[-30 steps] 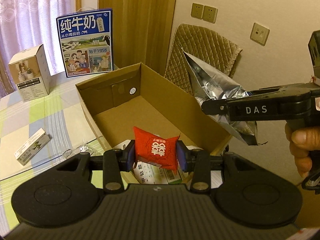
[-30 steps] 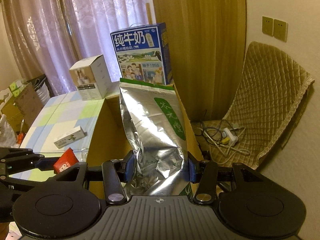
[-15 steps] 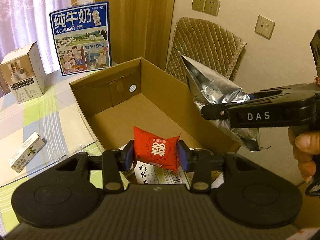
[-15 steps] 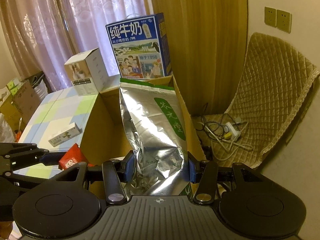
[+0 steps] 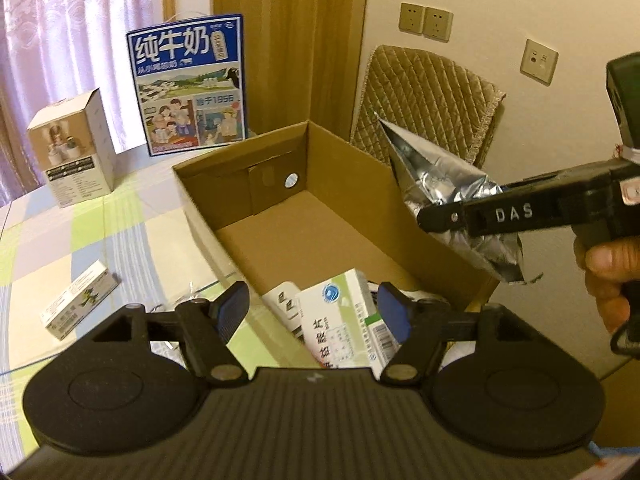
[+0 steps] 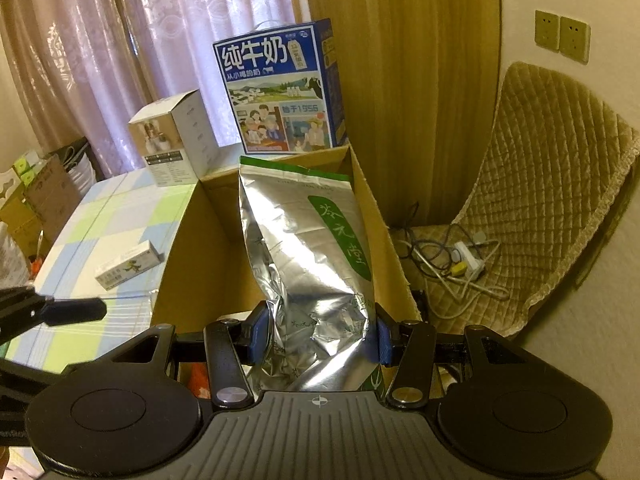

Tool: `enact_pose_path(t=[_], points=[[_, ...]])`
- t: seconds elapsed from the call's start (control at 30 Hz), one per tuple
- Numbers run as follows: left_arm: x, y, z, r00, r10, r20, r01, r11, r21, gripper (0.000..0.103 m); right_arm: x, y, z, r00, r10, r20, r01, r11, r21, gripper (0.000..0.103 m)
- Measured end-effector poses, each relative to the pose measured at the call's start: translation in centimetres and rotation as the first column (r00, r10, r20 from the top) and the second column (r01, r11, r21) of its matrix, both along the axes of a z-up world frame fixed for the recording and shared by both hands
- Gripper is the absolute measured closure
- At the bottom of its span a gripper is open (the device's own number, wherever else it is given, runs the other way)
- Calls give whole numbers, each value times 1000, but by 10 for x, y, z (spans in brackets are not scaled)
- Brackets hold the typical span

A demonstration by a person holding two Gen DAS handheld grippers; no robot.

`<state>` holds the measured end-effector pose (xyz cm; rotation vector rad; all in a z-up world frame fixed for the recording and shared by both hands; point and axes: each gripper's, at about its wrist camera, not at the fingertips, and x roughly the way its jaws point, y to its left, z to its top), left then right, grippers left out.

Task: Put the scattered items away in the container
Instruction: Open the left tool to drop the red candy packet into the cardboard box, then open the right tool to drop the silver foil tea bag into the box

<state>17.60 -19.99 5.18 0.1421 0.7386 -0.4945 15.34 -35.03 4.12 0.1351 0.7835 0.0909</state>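
Note:
The open cardboard box (image 5: pixel 360 176) stands on the table's right end. My left gripper (image 5: pixel 314 304) hovers over its near end, jaws opening, with nothing between them. Below them in the box lie a white-and-green medicine box (image 5: pixel 344 324) and another white pack (image 5: pixel 286 304). The red packet is not in the left wrist view; a red patch (image 6: pixel 198 380) shows low in the box under my right gripper. My right gripper (image 6: pixel 320 334) is shut on a silver foil bag (image 6: pixel 308 248), held upright over the box's right wall (image 6: pixel 380 216). A small white-and-green box (image 5: pixel 80 304) lies on the table.
A blue milk carton (image 5: pixel 188 84) and a white cube box (image 5: pixel 72 156) stand on the checked tablecloth (image 5: pixel 60 232) behind the cardboard box. A quilted chair (image 6: pixel 560 184) with a power strip and cables (image 6: pixel 460 256) sits to the right, against the wall.
The left jaws have spread apart and the red packet they held is gone from between them. The right gripper keeps its hold on the silver bag, barely moved.

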Motion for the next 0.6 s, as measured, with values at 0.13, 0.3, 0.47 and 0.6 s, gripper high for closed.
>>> enact_pose_path(t=[0.13,0.3,0.47,0.6], points=[[-4,7,-2,1000,10,-11,-10,1000,0,37,5,5,1,1000,8,2,-7,1000,-9,55],[-6,13,-4,999,24,-23,-24,1000,-13,37,11,6,2,1000,-1,24,2,1000,-1,42],[-8,18,-5,999,36,-29,-36,999,-19,34,11,2,9,998,-18,55,17,1000,17,31],[-8,23,-8,998,51,-37,-52,998,-22,33,7,-1,9,998,-27,48,26,999,28,30]])
